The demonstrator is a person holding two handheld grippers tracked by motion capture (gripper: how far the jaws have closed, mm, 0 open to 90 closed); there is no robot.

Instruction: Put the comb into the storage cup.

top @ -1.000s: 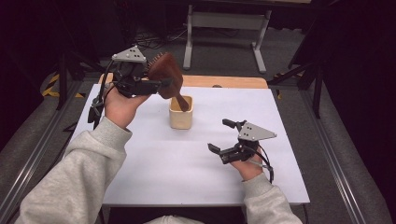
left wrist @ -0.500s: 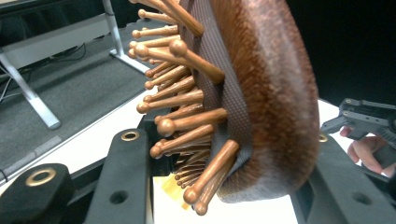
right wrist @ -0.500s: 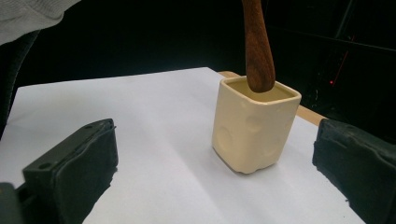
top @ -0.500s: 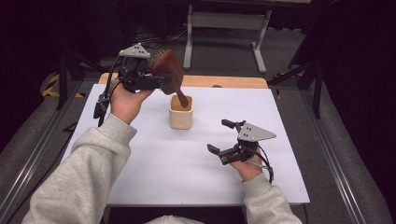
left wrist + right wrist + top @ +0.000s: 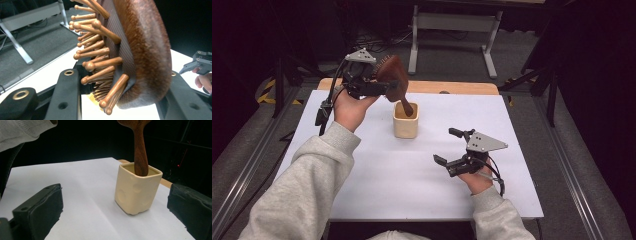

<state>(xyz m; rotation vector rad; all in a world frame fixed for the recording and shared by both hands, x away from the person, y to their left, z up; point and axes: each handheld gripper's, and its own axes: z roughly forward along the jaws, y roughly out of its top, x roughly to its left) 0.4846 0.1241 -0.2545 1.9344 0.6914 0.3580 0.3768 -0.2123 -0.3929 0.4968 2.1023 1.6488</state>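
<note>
My left gripper point(image 5: 384, 87) is shut on the head of a brown wooden hairbrush point(image 5: 393, 75), held above the far middle of the white table point(image 5: 362, 165). The brush's handle point(image 5: 406, 106) slants down into a cream square cup point(image 5: 405, 122). In the left gripper view the black jaws of the left gripper point(image 5: 122, 100) clamp the bristle side and the back of the hairbrush point(image 5: 140, 50). My right gripper point(image 5: 444, 146) stands open low over the table's right side with nothing between its jaws. From the right gripper point(image 5: 112, 215), the cup point(image 5: 136, 190) and the handle point(image 5: 140, 150) lie ahead.
A wooden strip point(image 5: 452, 87) runs along the table's far edge. A metal frame point(image 5: 452, 25) stands on the floor beyond it. A grey sleeve point(image 5: 20, 130) hangs over the table's left part. Bare white surface lies between the cup and the right gripper.
The left hand has shifted slightly to the right and down with the hairbrush, and the handle has sunk a little into the cup. The right gripper has stayed put.
</note>
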